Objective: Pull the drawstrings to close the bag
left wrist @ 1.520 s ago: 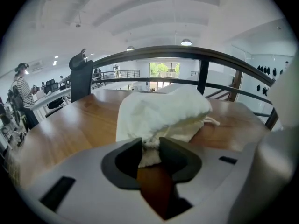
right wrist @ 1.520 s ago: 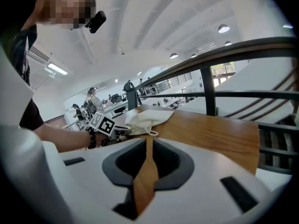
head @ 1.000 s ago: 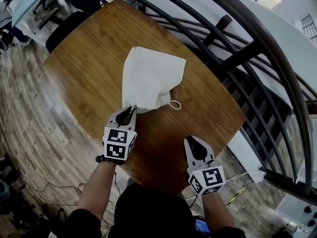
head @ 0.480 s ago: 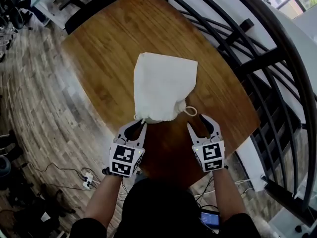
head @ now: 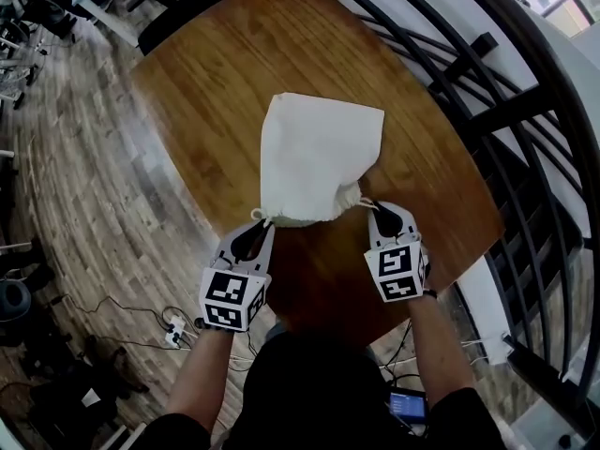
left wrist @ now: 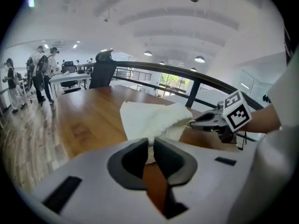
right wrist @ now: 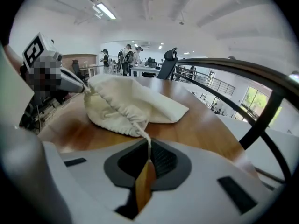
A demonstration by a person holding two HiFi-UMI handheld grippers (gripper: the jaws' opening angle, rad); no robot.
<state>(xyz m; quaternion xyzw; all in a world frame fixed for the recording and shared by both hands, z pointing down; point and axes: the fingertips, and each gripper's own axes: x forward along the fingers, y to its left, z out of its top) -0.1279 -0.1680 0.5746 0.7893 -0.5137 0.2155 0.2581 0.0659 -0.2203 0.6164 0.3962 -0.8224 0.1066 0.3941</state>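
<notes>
A cream cloth drawstring bag (head: 317,156) lies on the round wooden table (head: 216,73), with its gathered mouth toward me. My left gripper (head: 256,231) is shut on the left drawstring at the mouth's left corner; white cloth (left wrist: 150,143) shows between its pads. My right gripper (head: 377,210) has just closed on the right drawstring (right wrist: 142,129), which runs taut from the puckered mouth into its jaws. In the right gripper view the bag (right wrist: 135,101) lies just ahead. The left gripper (right wrist: 70,80) sits at its far side.
A dark curved railing (head: 487,111) runs close behind the table's right edge. Wooden floor (head: 75,186) lies to the left, with cables near my feet. Several people (left wrist: 42,69) stand by desks and an office chair (left wrist: 102,71) far off.
The right gripper has come up from the table's near edge to the bag's right cord loop and closed on it. The left gripper keeps its grip at the mouth's left corner.
</notes>
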